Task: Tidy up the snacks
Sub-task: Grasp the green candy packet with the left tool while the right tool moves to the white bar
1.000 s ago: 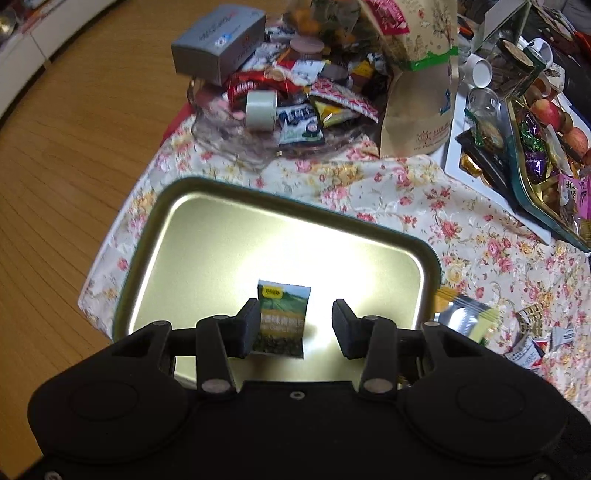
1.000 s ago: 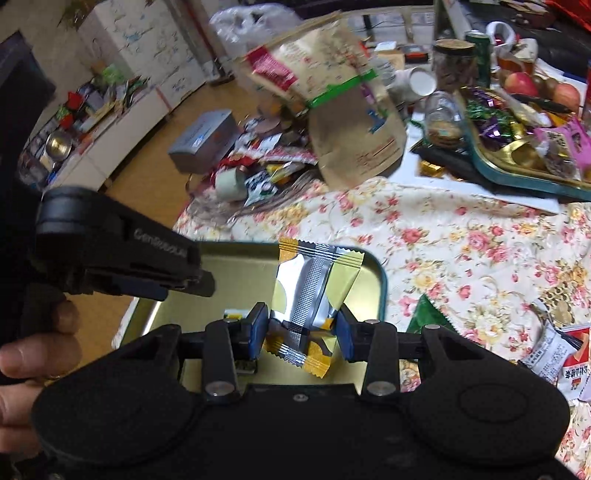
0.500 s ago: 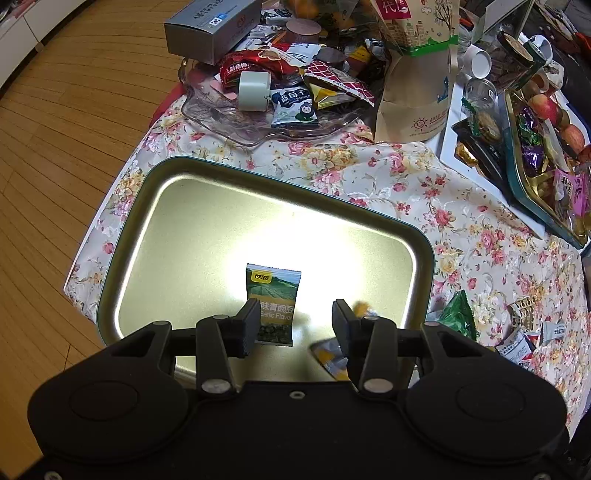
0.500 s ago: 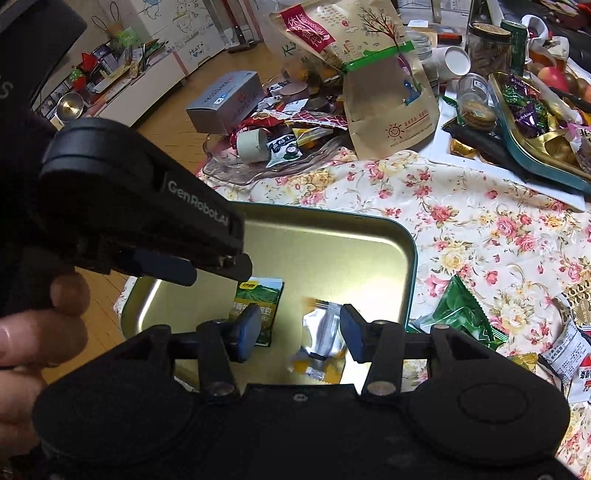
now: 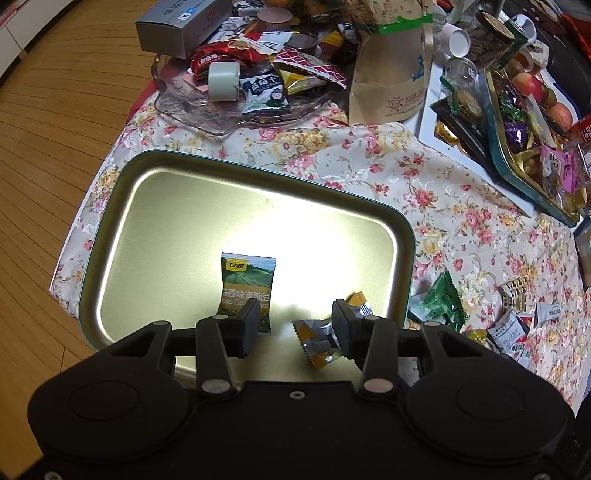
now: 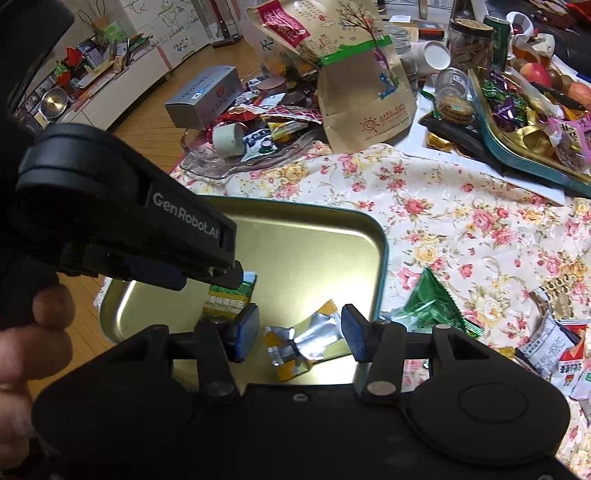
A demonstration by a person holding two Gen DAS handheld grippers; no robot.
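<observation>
A gold metal tray [image 5: 155, 236] with a teal rim lies on the floral tablecloth; it also shows in the right wrist view [image 6: 317, 240]. In it lie a green pea snack packet [image 5: 246, 286] and a silver-and-yellow wrapped snack [image 5: 317, 341], also seen in the right wrist view [image 6: 301, 341]. My left gripper [image 5: 291, 326] is open and empty above the tray's near edge. My right gripper [image 6: 299, 332] is open and empty, with the silver snack lying below, between its fingers. The left gripper's body [image 6: 122, 229] fills the left of the right wrist view.
A clear glass dish [image 5: 221, 110] heaped with snacks, a grey box [image 5: 177, 24] and a paper bag [image 5: 391, 74] stand behind the tray. A teal tray [image 5: 532, 147] of sweets sits far right. Loose packets, one green [image 6: 432, 302], lie right of the gold tray.
My right gripper opened and let the silver-and-yellow snack fall into the tray. Both grippers have drawn back and up a little.
</observation>
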